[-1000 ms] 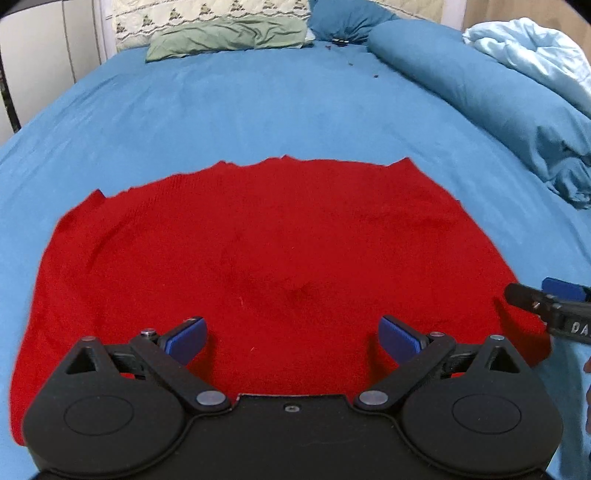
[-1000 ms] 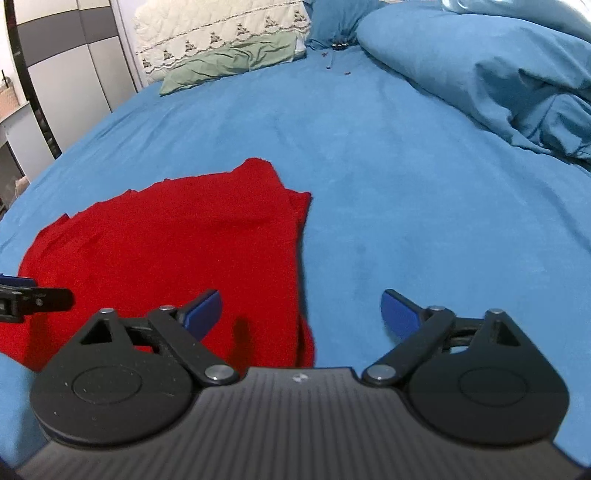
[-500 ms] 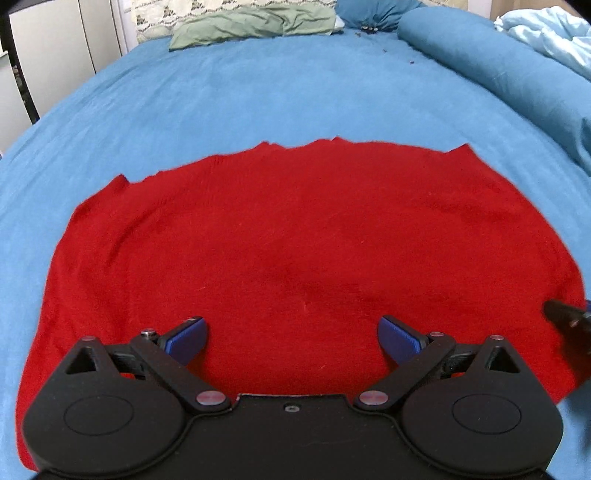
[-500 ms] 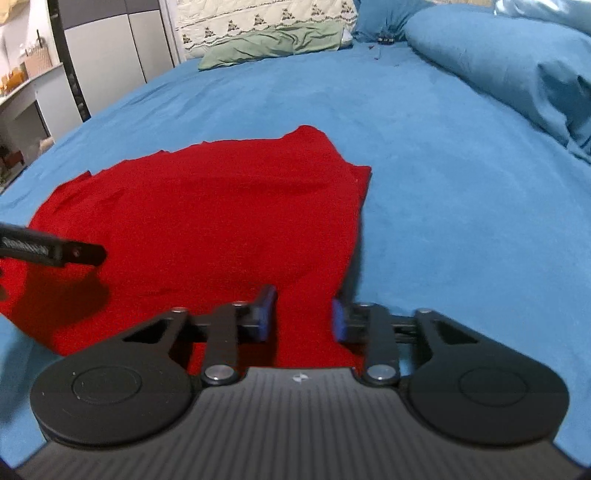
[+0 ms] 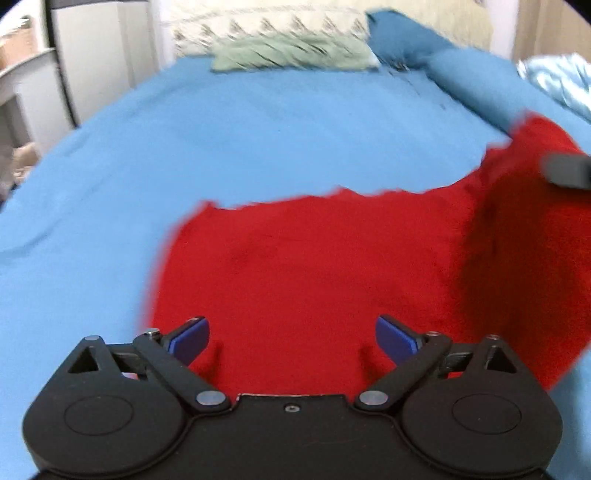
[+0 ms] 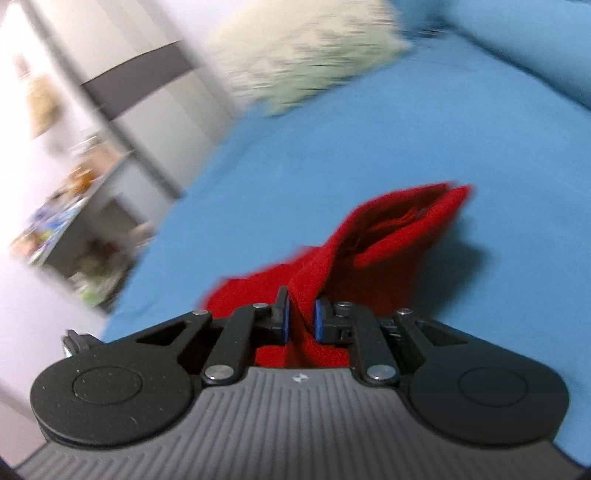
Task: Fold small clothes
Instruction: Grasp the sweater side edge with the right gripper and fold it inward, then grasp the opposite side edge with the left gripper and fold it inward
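A red knit garment (image 5: 314, 273) lies on the blue bed sheet (image 5: 258, 140). My left gripper (image 5: 291, 339) is open and empty, low over the garment's near edge. My right gripper (image 6: 300, 323) is shut on the garment's right edge (image 6: 376, 240) and lifts it off the bed, so the cloth hangs in a fold. In the left wrist view the right gripper (image 5: 567, 171) shows at the far right, with the raised red cloth around it. Both views are blurred by motion.
A green pillow (image 5: 291, 55) and a patterned pillow (image 5: 266, 27) lie at the head of the bed. A blue rolled duvet (image 5: 476, 85) runs along the right side. A grey wardrobe (image 5: 96, 62) and a cluttered desk (image 6: 62, 206) stand to the left.
My right gripper has closed on the garment's right edge and lifted it up and leftward. The left gripper has stayed open and shifted over the cloth.
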### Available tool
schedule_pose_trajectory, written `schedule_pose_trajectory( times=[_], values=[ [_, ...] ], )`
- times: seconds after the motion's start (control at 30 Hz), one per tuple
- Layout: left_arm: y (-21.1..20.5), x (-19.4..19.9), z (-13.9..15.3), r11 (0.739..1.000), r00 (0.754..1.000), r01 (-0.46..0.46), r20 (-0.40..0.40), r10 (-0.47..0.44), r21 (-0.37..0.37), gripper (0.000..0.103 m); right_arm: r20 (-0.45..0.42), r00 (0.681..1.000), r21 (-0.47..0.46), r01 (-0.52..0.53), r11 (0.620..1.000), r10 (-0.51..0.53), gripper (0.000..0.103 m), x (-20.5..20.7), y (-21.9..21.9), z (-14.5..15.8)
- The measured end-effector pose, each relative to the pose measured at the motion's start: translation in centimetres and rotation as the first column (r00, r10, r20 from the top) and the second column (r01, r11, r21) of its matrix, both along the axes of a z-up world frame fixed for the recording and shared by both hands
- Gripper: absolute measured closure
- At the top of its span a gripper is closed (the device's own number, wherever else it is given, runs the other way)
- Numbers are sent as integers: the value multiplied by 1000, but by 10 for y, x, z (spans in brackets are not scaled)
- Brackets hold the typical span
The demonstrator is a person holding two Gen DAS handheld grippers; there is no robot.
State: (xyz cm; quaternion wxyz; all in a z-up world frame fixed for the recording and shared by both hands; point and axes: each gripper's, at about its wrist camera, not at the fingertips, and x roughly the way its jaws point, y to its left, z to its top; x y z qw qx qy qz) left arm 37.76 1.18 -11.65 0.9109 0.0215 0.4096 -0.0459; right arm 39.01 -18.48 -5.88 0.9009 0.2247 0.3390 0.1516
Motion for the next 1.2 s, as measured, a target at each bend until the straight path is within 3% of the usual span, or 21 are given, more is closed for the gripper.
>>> schedule_pose_trajectory(
  times=[0.1, 0.2, 0.3, 0.37, 0.43, 0.5, 0.57, 0.67, 0.83, 0.93, 1.1, 1.2],
  values=[
    [51, -23, -2, 999, 999, -42, -3, 42, -16, 2, 29, 979, -78, -198, 977, 201, 75, 19, 88, 3],
    [90, -48, -16, 993, 996, -82, -30, 80, -85, 2, -46, 937, -143, -350, 926, 347, 76, 34, 167, -28],
    [110, -72, -29, 987, 995, -94, -38, 89, -131, 2, -160, 899, -174, -432, 885, 408, 76, 44, 222, -76],
    [115, -84, -32, 986, 996, -84, -22, 81, -142, 2, -187, 891, -202, -448, 871, 414, 76, 45, 238, -95],
    [112, -90, -31, 987, 998, -64, 5, 66, -146, 2, -168, 890, -221, -453, 864, 424, 75, 42, 240, -96],
    [107, -91, -27, 988, 998, -45, 28, 50, -148, 2, -157, 882, -214, -469, 857, 444, 67, 43, 235, -90],
    [103, -92, -24, 984, 999, -11, 46, 19, -177, 2, -145, 877, -188, -479, 858, 458, 35, 40, 228, -78],
    [97, -92, -23, 977, 997, 30, 78, -13, -210, 3, -48, 903, -189, -429, 883, 428, 15, 26, 207, -51],
    [96, -83, -26, 957, 997, 20, 75, 2, -288, 23, 68, 953, -351, -255, 901, 296, 9, -20, 156, -35],
    [88, -80, -20, 952, 995, 41, 97, -12, -303, 24, 76, 971, -411, -177, 894, 227, 9, -53, 133, -54],
    [59, -64, -21, 973, 994, 82, 89, -64, -217, 24, 40, 985, -441, -132, 888, 166, 9, -93, 128, -100],
    [57, -53, -30, 988, 997, 2, 77, 10, -156, 26, 36, 990, -428, -108, 898, 136, 9, -101, 130, -114]
  ],
)
